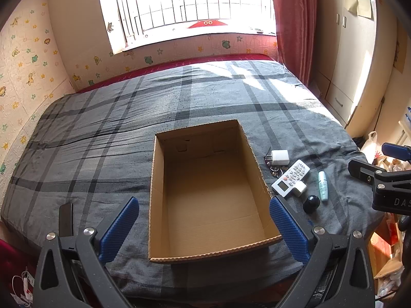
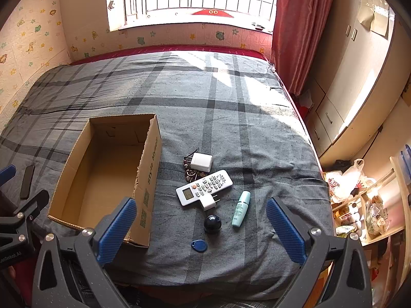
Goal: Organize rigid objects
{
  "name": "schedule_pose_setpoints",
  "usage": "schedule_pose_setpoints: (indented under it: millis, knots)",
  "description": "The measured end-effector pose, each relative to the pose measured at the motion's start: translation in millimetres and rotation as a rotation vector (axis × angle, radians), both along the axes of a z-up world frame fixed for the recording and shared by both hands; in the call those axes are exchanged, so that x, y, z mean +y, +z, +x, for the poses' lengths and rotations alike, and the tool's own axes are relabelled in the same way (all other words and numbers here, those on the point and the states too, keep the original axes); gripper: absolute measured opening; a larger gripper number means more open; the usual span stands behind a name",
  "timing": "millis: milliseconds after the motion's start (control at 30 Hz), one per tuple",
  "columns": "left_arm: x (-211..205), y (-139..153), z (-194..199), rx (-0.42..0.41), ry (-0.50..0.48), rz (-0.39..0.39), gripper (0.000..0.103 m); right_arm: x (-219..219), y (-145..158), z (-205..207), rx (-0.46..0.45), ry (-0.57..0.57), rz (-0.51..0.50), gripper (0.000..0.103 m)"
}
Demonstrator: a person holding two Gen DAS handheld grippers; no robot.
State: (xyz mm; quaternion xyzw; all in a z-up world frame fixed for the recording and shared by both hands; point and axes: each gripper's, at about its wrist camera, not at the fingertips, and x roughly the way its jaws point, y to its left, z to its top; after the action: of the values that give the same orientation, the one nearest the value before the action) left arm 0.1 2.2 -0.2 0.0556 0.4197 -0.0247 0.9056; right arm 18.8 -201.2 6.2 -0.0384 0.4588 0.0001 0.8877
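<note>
An empty cardboard box (image 1: 158, 200) (image 2: 149, 179) lies open on the bed. To its right lie a white remote (image 2: 204, 187) (image 1: 290, 177), a white charger cube (image 2: 203, 161) (image 1: 280, 157), a small white plug (image 2: 209, 202), a bunch of keys (image 2: 190, 173), a teal tube (image 2: 241, 208) (image 1: 323, 185), a dark round lid (image 2: 212, 223) (image 1: 311, 203) and a blue key fob (image 2: 199, 245). My left gripper (image 1: 204, 231) hovers open over the box's near end. Wide open too, my right gripper (image 2: 201, 231) hangs above the lid and fob.
The bed has a grey plaid sheet (image 1: 102, 133). A black flat object (image 1: 65, 219) (image 2: 27, 181) lies left of the box. Wardrobe (image 2: 359, 89), shelves and bags (image 2: 344, 182) stand at the right. A window (image 1: 190, 2) and a red curtain (image 2: 300, 25) are beyond the bed.
</note>
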Motion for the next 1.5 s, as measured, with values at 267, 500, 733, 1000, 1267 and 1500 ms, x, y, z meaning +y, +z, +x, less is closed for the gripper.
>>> schedule_pose_setpoints:
  millis: [267,500,733,1000,1267,1500]
  knots:
    - [0.2,-0.2,-0.6,-0.001,0.001,-0.001,0.103,-0.8,0.0,-0.2,-0.001,0.000,0.001,0.103]
    - [0.1,-0.2,-0.4,-0.001,0.001,-0.001,0.103,-0.9,0.1,0.9,-0.003,0.001,0.000,0.103]
    - [-0.1,0.0,-0.1,0.000,0.001,0.001,0.103,-1.1,0.0,1.5,0.003,-0.002,0.002,0.103]
    - [-0.3,-1.3,0.6,0.002,0.003,0.003,0.103,-1.8,-0.7,2.6,0.003,-0.003,0.006,0.103]
    - [1.5,-4.0,0.9,0.005,0.005,0.003,0.103,-3.2,-3.3,3.9,0.007,-0.007,0.012,0.103]
    - [1.7,-4.4,1.1,0.006,0.004,0.003,0.103,-2.8,-3.2,3.9,0.007,-0.008,0.013,0.103]
